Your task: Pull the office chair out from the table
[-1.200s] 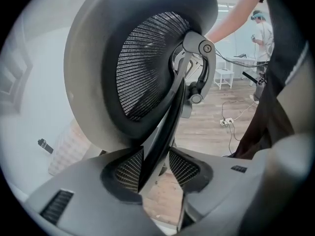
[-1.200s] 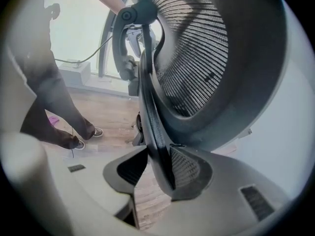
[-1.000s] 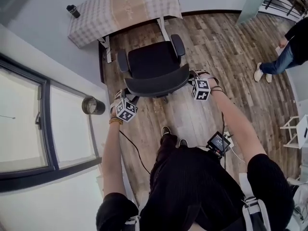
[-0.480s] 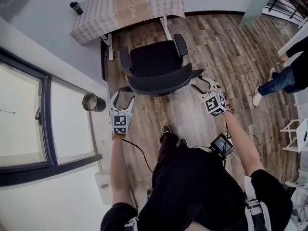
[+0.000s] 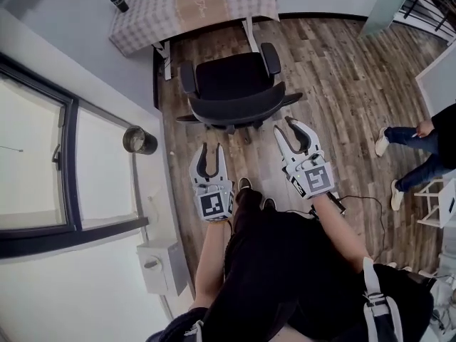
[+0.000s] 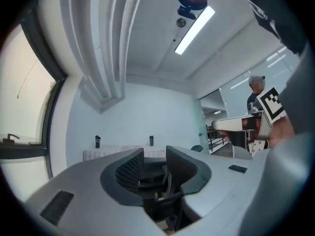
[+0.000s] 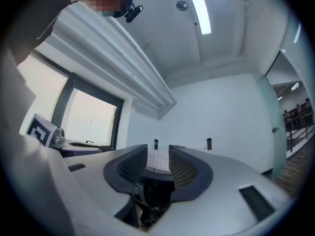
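Note:
The black office chair (image 5: 235, 84) stands on the wood floor, its seat clear of the cloth-covered table (image 5: 146, 27) at the top of the head view. My left gripper (image 5: 211, 152) and right gripper (image 5: 288, 127) are held up side by side in front of the person, short of the chair's backrest and touching nothing. Both sets of jaws have just been closing, and nothing lies between them. In the left gripper view a gap shows between the left gripper's pads (image 6: 132, 168). The right gripper's pads (image 7: 183, 168) also stand apart. Both gripper views look level at the far wall.
A black bottle (image 5: 119, 2) stands on the table. A round metal bin (image 5: 139, 140) and a white box (image 5: 164, 266) sit along the window wall at left. A person (image 5: 420, 155) stands at right near a white rack (image 5: 442, 198). A cable (image 5: 360, 199) lies on the floor.
Both grippers came away from the sides of the chair's backrest, rose toward the head camera and rolled marker cubes up. The person at right walked down the frame.

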`<state>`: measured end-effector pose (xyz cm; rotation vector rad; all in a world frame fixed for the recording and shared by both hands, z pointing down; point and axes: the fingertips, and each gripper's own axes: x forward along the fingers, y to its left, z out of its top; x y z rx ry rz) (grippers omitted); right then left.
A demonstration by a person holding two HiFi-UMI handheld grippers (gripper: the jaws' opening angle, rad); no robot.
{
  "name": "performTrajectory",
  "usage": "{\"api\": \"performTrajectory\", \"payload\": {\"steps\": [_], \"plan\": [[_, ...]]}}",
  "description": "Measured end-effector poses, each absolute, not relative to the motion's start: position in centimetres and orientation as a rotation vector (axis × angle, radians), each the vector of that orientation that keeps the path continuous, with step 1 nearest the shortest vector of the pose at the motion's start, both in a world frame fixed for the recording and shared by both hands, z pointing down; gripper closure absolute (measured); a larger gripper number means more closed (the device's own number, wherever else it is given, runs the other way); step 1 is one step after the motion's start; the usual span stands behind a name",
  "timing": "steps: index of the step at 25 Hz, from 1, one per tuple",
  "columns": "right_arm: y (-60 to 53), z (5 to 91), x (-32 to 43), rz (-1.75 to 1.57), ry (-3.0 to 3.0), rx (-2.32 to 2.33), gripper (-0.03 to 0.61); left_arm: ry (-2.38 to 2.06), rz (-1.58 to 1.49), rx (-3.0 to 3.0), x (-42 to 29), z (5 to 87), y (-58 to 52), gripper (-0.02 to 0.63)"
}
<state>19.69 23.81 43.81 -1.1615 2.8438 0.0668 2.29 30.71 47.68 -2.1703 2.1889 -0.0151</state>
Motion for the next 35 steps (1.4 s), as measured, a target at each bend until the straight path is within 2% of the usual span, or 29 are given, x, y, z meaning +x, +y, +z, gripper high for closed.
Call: {"api": "performTrajectory", "payload": {"steps": [3,5,9,12,35], "plan": [[24.8,43.4,18.6,-0.009,2.800,-1.165,0.447,2.146,-0.005,-2.127,4.2,45.0,30.2,0.523],[25.0,43.3,18.1,-0.019,2.779,-1.196,0.522,2.138,-0.013,-2.108,4.7,44.2,29.9,0.552],[25.4,43.1,17.8,-0.059,2.747,-1.230,0.532,2.156,0.011,-2.105,5.4,43.8,29.8,0.592],[25.7,43.3,17.7,-0.039,2.753,-1.258,0.574,2.164,0.007,-2.109,5.7,44.1,30.0,0.609],[25.1,44.7,14.8,0.021,2.845,-1.191,0.575,2.127,-0.072,-2.074,5.7,44.8,28.6,0.609]]}}
